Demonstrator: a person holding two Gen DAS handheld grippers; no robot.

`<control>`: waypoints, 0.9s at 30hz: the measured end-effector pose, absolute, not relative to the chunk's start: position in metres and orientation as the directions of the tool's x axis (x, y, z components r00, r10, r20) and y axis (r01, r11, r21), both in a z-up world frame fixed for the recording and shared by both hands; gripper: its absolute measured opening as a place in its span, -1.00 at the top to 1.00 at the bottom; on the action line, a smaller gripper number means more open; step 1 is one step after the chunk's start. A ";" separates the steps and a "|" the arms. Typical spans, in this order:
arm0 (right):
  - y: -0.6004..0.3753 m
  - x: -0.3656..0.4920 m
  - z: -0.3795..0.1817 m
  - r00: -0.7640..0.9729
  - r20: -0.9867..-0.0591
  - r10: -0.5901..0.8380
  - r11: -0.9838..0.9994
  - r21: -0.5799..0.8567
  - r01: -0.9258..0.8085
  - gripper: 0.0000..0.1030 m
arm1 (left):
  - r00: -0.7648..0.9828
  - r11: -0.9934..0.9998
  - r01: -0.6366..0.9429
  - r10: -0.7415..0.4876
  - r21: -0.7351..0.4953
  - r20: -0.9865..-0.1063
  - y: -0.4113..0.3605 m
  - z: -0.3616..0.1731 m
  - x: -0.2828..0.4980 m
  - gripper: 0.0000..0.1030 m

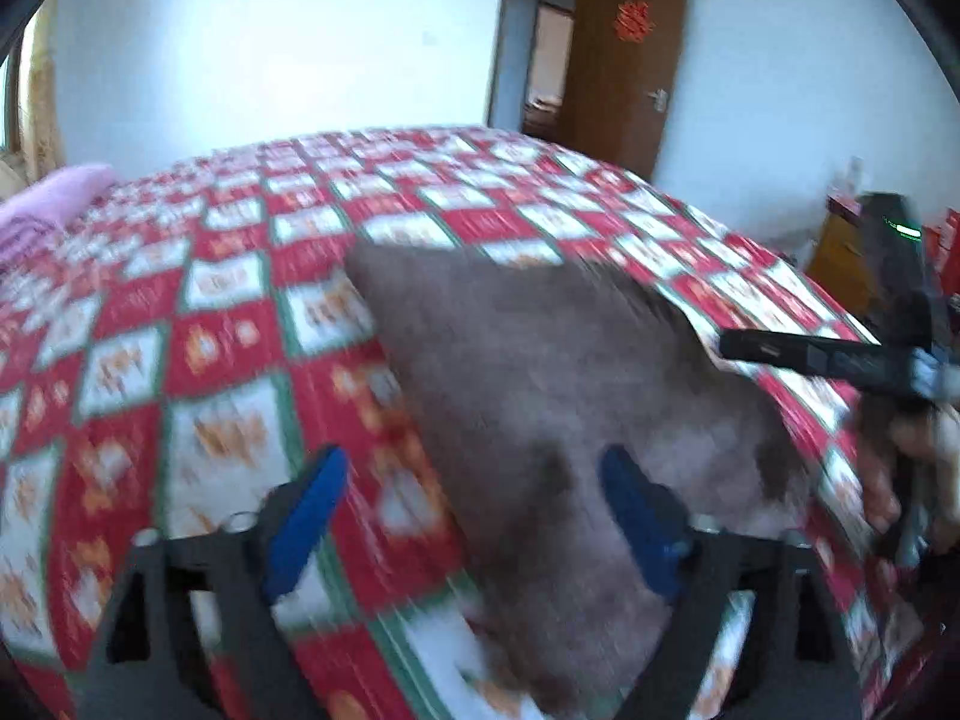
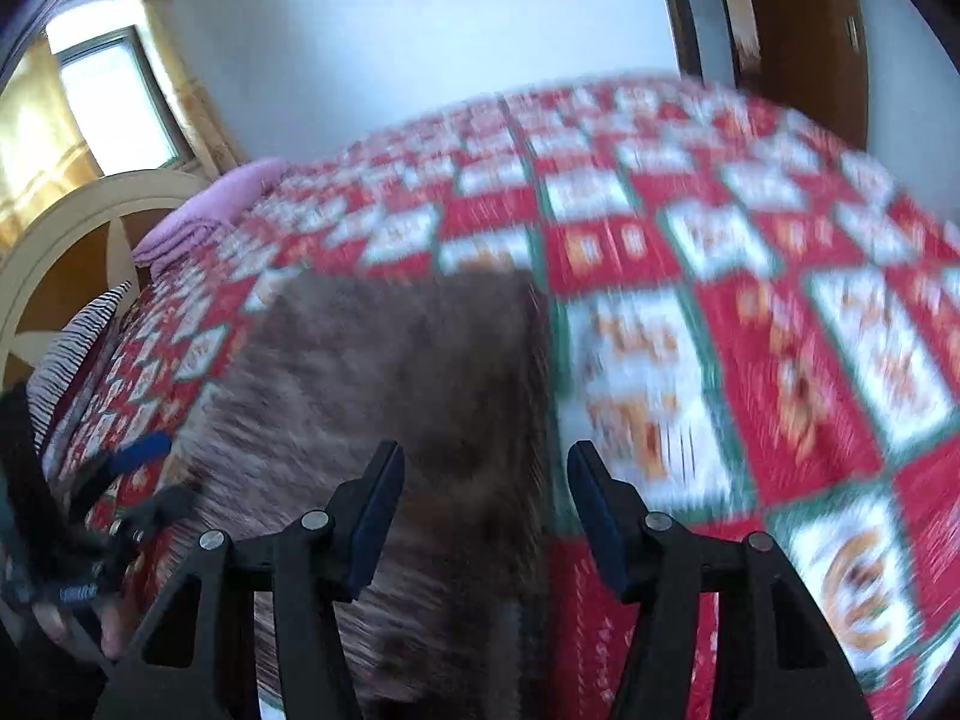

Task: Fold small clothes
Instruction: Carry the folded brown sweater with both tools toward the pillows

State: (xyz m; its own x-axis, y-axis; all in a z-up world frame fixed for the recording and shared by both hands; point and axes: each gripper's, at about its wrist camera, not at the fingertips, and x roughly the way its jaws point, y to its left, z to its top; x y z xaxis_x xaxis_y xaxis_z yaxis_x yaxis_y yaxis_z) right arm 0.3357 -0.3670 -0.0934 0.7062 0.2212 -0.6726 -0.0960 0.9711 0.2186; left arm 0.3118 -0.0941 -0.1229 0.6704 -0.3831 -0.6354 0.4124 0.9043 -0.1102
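Observation:
A brown fuzzy garment (image 1: 540,360) lies flat on the red, white and green checked bedspread (image 1: 210,360). In the left wrist view my left gripper (image 1: 474,462) stands wide open above the garment's near left edge, with nothing pressed between its blue pads. My right gripper (image 1: 810,354) shows as black fingers at the garment's right side. In the right wrist view my right gripper (image 2: 485,450) is open over the right edge of the garment (image 2: 372,372), holding nothing. The left gripper (image 2: 138,456) shows at the far left. Both views are blurred.
A folded pink blanket (image 1: 54,198) lies at the far left end of the bed. A brown door (image 1: 624,60) stands open behind, with a wooden cabinet (image 1: 840,252) to the right. A striped cloth (image 2: 78,336) and a cream headboard (image 2: 72,228) sit at the left.

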 end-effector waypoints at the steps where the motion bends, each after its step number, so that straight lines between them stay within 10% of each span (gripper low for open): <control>1: -0.355 0.341 -0.084 0.708 -0.655 0.265 0.963 0.218 -0.158 -0.12 | 0.691 0.914 0.393 -0.364 -0.099 -0.624 -0.094 -0.118 0.323 -0.84; 9: -0.350 0.406 -0.139 0.555 -0.789 0.264 0.962 0.259 -0.090 -0.11 | 0.646 0.969 0.248 -0.153 0.016 -0.748 -0.094 -0.167 0.394 -1.00; 20: -0.358 0.305 -0.094 0.683 -0.615 0.395 0.916 0.322 -0.240 -0.13 | 0.625 0.923 0.258 -0.384 -0.284 -0.679 -0.058 -0.150 0.342 -1.00; 27: -0.344 0.260 -0.131 0.572 -0.753 0.326 0.941 0.204 -0.269 -0.09 | 0.600 0.920 0.374 -0.335 -0.116 -0.727 -0.090 -0.158 0.288 -1.00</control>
